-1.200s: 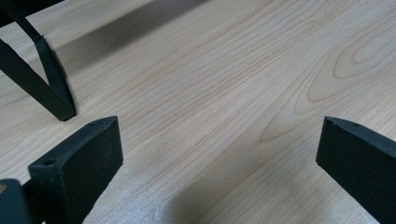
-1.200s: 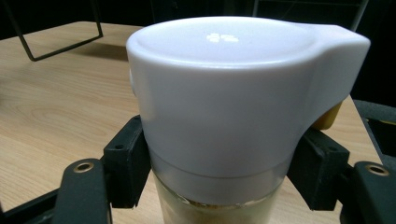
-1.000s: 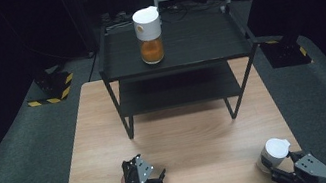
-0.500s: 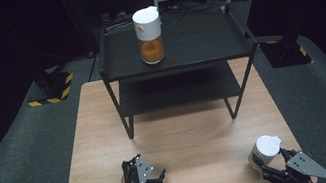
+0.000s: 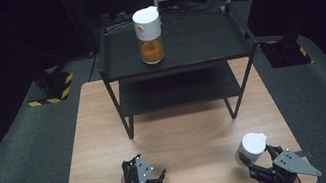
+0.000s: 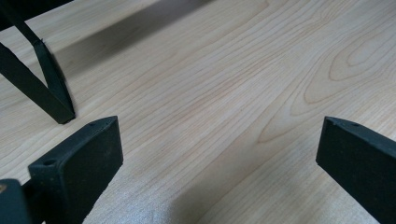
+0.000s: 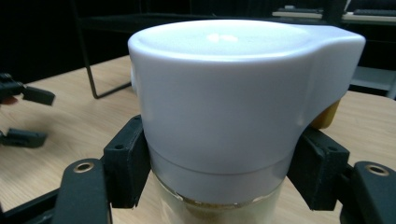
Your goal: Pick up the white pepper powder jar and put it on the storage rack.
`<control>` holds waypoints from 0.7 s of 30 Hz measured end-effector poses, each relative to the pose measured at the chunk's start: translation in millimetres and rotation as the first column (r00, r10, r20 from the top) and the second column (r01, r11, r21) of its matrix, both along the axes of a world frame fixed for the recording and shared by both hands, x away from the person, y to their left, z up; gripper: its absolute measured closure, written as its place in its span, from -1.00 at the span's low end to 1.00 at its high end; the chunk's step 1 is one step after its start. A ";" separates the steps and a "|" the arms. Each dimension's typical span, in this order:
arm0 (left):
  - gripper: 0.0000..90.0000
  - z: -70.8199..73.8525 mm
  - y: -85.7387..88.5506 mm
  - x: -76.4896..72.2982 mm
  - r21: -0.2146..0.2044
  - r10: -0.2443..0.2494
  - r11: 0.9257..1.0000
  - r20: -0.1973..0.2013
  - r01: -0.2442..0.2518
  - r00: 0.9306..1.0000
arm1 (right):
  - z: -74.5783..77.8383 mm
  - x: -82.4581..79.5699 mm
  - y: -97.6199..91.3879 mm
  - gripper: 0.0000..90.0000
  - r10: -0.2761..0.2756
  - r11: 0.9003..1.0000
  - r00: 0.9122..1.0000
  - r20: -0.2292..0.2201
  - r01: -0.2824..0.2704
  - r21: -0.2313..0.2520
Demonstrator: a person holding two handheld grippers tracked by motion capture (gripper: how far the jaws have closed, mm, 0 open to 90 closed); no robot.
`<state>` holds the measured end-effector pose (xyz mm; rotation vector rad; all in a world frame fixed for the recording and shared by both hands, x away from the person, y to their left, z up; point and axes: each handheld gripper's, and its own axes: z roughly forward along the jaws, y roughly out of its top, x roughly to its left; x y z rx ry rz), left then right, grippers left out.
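The right tool (image 5: 256, 158) squeezes a jar (image 5: 251, 148) with a white lid, at the near right of the worktop (image 5: 193, 132). What is inside is hard to see. Another white-lidded jar (image 5: 148, 35) on the black shelf (image 5: 192, 40) has orange stuff inside. The left tool (image 5: 158, 178) hangs low with its jaws wide apart, holding nothing.
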<state>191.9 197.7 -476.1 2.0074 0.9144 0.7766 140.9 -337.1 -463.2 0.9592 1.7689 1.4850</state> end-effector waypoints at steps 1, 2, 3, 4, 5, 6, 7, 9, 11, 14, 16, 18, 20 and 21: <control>-0.98 0.0 0.2 0.0 0.000 0.000 1.000 0.001 0.000 1.000 | 1.8 1.8 2.3 -0.33 0.005 1.000 1.000 0.003 -0.005 0.000; -0.98 -0.1 0.4 0.0 -0.002 0.000 1.000 0.000 0.000 1.000 | 2.9 3.1 3.6 -0.33 0.009 1.000 1.000 0.004 -0.009 0.002; -0.98 0.0 0.6 0.2 -0.002 -0.001 1.000 0.000 0.001 1.000 | 4.7 5.0 5.1 -0.33 0.014 1.000 1.000 0.005 -0.014 0.006; -0.98 0.1 0.8 0.2 -0.003 0.000 1.000 -0.001 0.000 1.000 | 8.3 8.9 8.2 -0.33 0.024 1.000 1.000 0.012 -0.024 0.009; -0.98 0.0 1.0 0.2 -0.005 0.000 1.000 -0.001 0.000 1.000 | 9.9 10.3 9.5 -0.33 0.026 1.000 1.000 0.014 -0.026 0.009; -0.98 -0.1 1.1 0.2 -0.006 0.000 1.000 -0.001 0.000 1.000 | 12.7 12.2 11.8 -0.33 0.029 1.000 0.999 0.019 -0.029 0.008; -0.98 -0.2 1.1 0.1 -0.007 0.000 1.000 0.000 0.000 1.000 | 14.1 13.3 13.2 -0.33 0.031 0.999 0.999 0.023 -0.031 0.010; -0.98 -0.2 1.3 0.1 -0.007 -0.001 1.000 0.000 0.001 1.000 | 16.7 15.1 15.0 -0.33 0.034 0.999 0.999 0.030 -0.035 0.009; -0.98 -0.1 1.5 0.3 -0.008 -0.001 1.000 -0.001 0.001 1.000 | 22.7 18.5 19.5 -0.33 0.038 0.999 0.998 0.044 -0.038 0.007; -0.98 -0.1 1.7 0.4 -0.008 -0.002 1.000 -0.002 0.002 1.000 | 29.4 21.7 23.4 -0.33 0.043 0.999 0.997 0.060 -0.044 0.009; -0.98 -0.2 1.9 0.4 -0.009 -0.003 1.000 -0.001 0.003 1.000 | 33.3 23.2 25.1 -0.33 0.047 0.999 0.997 0.067 -0.047 0.010; -0.98 -0.1 2.0 0.5 -0.010 -0.004 1.000 -0.002 0.004 1.000 | 37.9 24.9 27.0 -0.33 0.050 0.999 0.996 0.074 -0.051 0.009; -0.98 -0.2 2.1 0.6 -0.010 -0.004 1.000 -0.002 0.004 1.000 | 40.5 26.1 28.1 -0.33 0.053 0.999 0.995 0.080 -0.054 0.008; -0.98 -0.2 2.2 0.6 -0.010 -0.004 1.000 -0.002 0.004 1.000 | 42.8 27.0 29.1 -0.33 0.055 0.998 0.995 0.083 -0.056 0.007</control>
